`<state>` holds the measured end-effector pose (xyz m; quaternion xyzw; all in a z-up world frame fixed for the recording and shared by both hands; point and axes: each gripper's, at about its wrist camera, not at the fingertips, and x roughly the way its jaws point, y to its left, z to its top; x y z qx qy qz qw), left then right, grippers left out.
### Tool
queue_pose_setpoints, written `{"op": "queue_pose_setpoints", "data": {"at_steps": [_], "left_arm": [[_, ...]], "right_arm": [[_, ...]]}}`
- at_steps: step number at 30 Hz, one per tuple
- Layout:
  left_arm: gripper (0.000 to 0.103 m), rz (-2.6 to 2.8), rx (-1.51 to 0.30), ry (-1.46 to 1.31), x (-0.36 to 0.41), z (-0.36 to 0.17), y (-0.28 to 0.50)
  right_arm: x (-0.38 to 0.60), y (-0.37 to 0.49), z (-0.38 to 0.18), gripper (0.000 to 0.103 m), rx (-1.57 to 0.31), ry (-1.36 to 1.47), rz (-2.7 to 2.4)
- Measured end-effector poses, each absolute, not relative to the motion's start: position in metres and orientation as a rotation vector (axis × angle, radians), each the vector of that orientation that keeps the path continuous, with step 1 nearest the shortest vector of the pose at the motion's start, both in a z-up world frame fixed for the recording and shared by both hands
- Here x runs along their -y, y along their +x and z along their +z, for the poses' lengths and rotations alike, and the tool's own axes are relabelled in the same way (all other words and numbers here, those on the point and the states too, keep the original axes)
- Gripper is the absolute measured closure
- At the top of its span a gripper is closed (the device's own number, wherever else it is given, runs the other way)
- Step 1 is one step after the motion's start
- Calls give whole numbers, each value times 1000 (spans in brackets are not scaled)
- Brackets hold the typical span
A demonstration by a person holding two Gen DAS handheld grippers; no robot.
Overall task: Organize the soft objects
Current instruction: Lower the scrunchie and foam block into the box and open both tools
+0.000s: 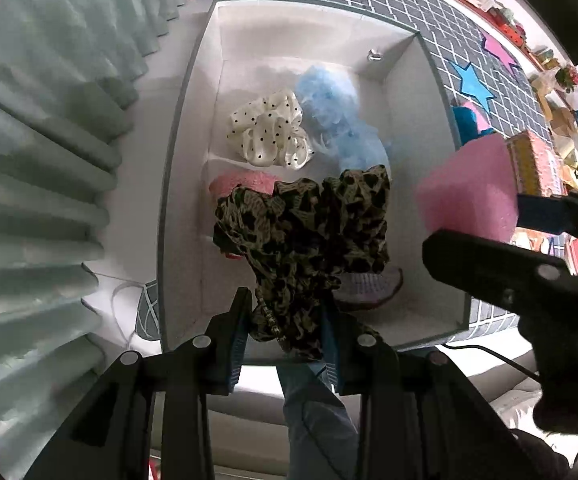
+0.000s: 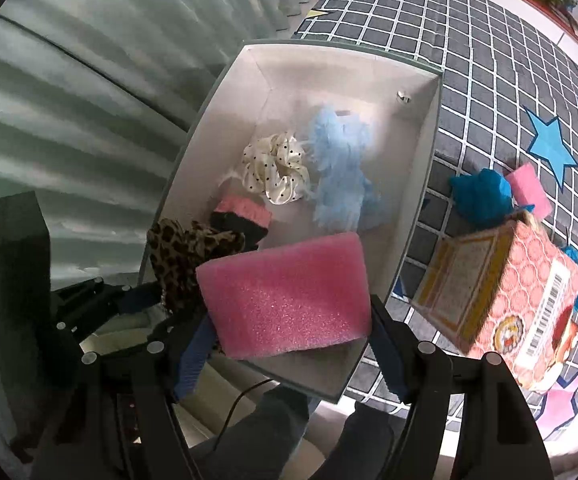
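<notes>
My left gripper [image 1: 285, 320] is shut on a leopard-print scrunchie [image 1: 305, 236] and holds it above the near end of a white open box [image 1: 421, 128]. My right gripper [image 2: 289, 340] is shut on a pink sponge [image 2: 285, 300], held over the box's near edge [image 2: 249, 364]. The scrunchie also shows in the right wrist view [image 2: 185, 256]. Inside the box lie a white polka-dot scrunchie [image 1: 269, 132], a fluffy light-blue item [image 1: 337, 120], a pink-and-black item [image 2: 241, 212] and a greyish item [image 1: 369, 284].
The box sits on a grey grid-pattern mat [image 2: 489, 60] with star shapes. Right of the box lie a blue soft item [image 2: 481, 196], a second pink sponge [image 2: 529, 188] and a pink printed carton [image 2: 509, 304]. A pale pleated curtain [image 1: 29, 160] hangs on the left.
</notes>
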<state>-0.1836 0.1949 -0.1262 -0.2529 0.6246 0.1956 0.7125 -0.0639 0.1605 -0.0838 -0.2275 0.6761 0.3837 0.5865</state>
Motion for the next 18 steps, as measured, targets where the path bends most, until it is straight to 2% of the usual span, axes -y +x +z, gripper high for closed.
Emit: {"op": "queue_pose_setpoints", "data": {"at_steps": [18], "left_arm": [[67,436,-1403,-572,-196,-134,-176]], "right_arm": [[-167,-58,-97,30,-1602,-559,908]]}}
